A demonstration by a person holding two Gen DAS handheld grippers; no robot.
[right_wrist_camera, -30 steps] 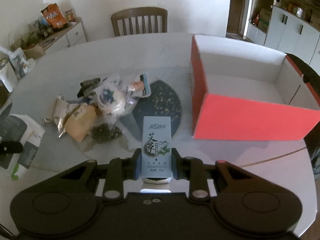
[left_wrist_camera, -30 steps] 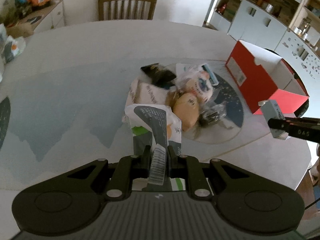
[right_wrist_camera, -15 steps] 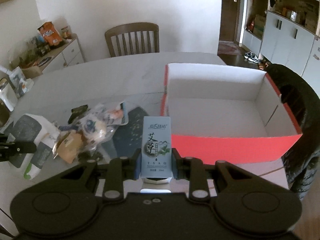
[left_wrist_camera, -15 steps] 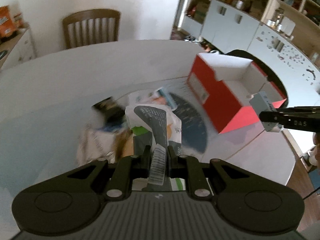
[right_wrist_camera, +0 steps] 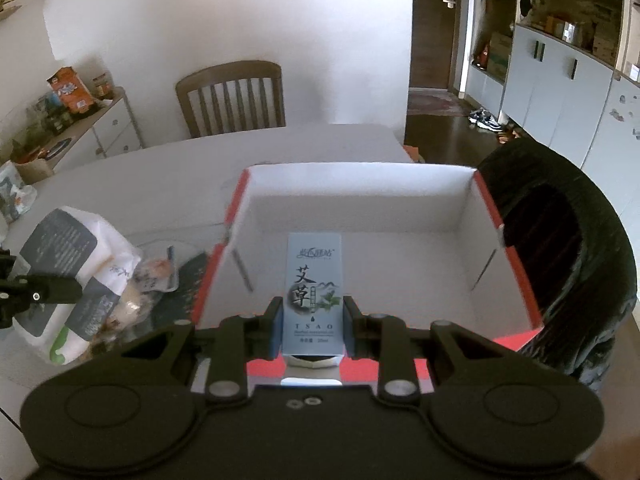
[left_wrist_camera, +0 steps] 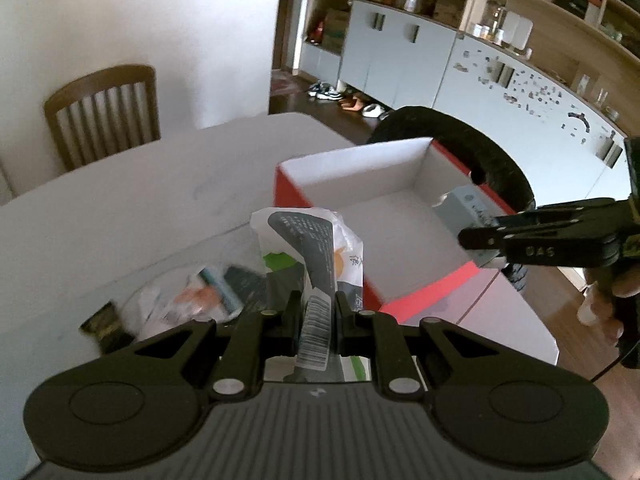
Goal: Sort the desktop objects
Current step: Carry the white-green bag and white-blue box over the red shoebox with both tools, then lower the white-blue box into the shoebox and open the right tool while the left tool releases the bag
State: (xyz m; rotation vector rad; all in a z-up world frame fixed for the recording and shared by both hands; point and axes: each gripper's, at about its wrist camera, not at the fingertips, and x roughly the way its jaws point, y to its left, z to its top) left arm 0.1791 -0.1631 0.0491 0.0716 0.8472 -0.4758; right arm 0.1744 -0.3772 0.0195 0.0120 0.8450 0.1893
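My left gripper [left_wrist_camera: 316, 312] is shut on the sealed edge of a white and grey snack bag [left_wrist_camera: 308, 248], held in the air near the left wall of the red box [left_wrist_camera: 424, 292]. In the right wrist view that bag [right_wrist_camera: 76, 276] hangs at the left. My right gripper [right_wrist_camera: 312, 328] is shut on a pale blue carton [right_wrist_camera: 314, 292] printed with dark characters, held over the near wall of the red box [right_wrist_camera: 516, 336], whose white inside shows nothing. In the left wrist view the blue carton [left_wrist_camera: 460, 210] and right gripper [left_wrist_camera: 476, 236] hover above the box's right part.
A pile of wrapped snacks [left_wrist_camera: 192, 300] lies on a dark round mat on the white table [left_wrist_camera: 120, 208]. A black tyre-like ring [right_wrist_camera: 576, 248] stands right of the box. A wooden chair [right_wrist_camera: 232, 98] is behind the table, a cluttered sideboard [right_wrist_camera: 64, 128] at the left.
Both grippers have swung right and upward from the snack pile toward the red box, each keeping its load. The blue carton is now over the box's near wall.
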